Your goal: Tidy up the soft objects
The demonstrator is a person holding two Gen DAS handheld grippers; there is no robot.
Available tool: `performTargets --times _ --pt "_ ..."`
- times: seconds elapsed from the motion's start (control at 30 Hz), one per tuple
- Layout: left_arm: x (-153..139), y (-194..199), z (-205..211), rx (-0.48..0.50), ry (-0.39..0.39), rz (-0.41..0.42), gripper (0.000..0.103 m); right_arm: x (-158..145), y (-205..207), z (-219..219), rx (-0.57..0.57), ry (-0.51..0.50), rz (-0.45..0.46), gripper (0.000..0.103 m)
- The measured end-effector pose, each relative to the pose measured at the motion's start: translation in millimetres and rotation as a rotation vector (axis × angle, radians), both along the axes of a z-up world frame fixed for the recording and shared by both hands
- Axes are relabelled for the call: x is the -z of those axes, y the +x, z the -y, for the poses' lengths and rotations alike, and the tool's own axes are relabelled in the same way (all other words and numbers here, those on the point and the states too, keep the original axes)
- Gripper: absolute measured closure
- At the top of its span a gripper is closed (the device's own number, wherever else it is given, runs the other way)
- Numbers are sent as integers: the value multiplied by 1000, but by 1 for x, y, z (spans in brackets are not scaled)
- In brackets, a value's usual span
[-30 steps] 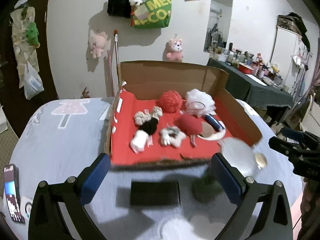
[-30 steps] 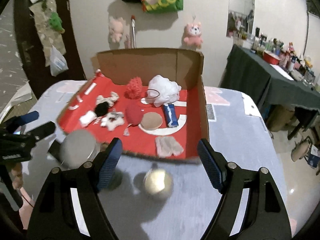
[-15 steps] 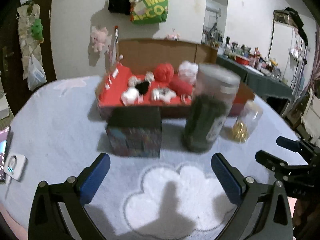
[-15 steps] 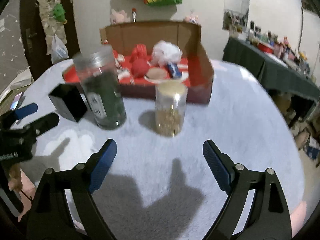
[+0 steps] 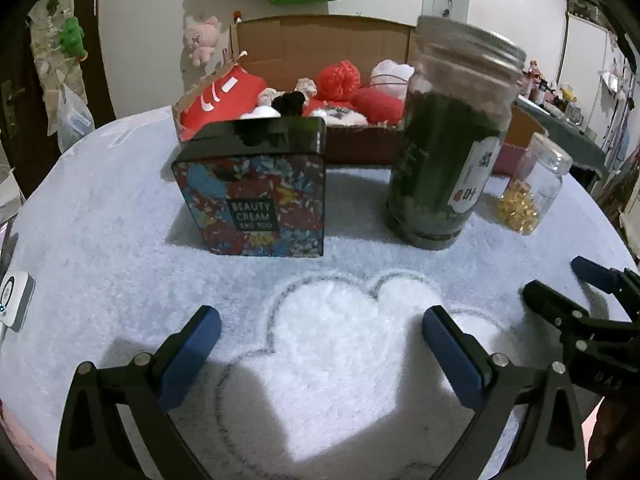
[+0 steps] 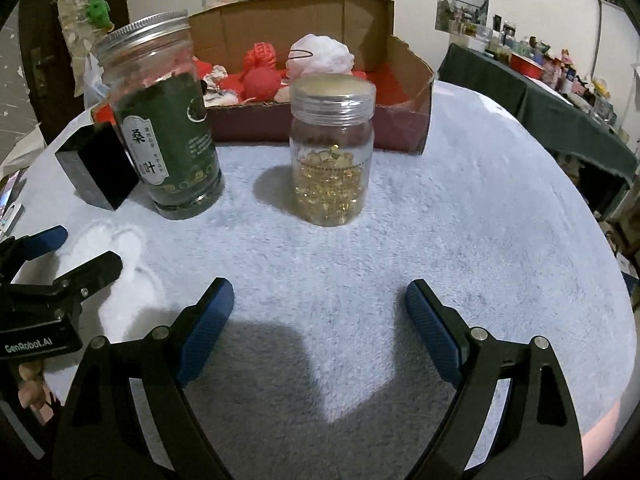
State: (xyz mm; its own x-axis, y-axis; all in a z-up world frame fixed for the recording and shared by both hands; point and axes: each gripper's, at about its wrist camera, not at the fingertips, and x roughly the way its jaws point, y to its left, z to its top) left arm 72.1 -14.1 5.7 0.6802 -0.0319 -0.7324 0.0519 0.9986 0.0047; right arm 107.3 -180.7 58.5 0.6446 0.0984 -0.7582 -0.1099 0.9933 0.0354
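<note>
Behind the green jar, at the far side of the fluffy cloth, sits the cardboard box with the soft things piled in it; a red yarn ball, a red net puff behind it and a white puff show over the box's front wall, and a black pompom with some small white pieces lies toward the box's left end. In front of the box stand three hard items, all apart from one another: the green jar in the middle, a small jar of gold beads to its right, and a patterned tin to its left.

Both tools hover low over the cloth on the near side of the jar, well short of the box; the left gripper is spread wide with nothing between its pads, and the right gripper is likewise released and empty.

The soft things look light and squashy; they should give under the pads and not slip, so a gentle squeeze through the middle of each ball or puff seems best; the white puff carries a thin loop that could snag. Reaching them likely means going over the jars; these look tall and easy to tip.
</note>
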Motion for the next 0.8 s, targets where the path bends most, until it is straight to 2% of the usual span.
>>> performTargets --times 0.8 --pt "1 2 -3 -21 6 3 0 0 -1 0 7 -5 10 11"
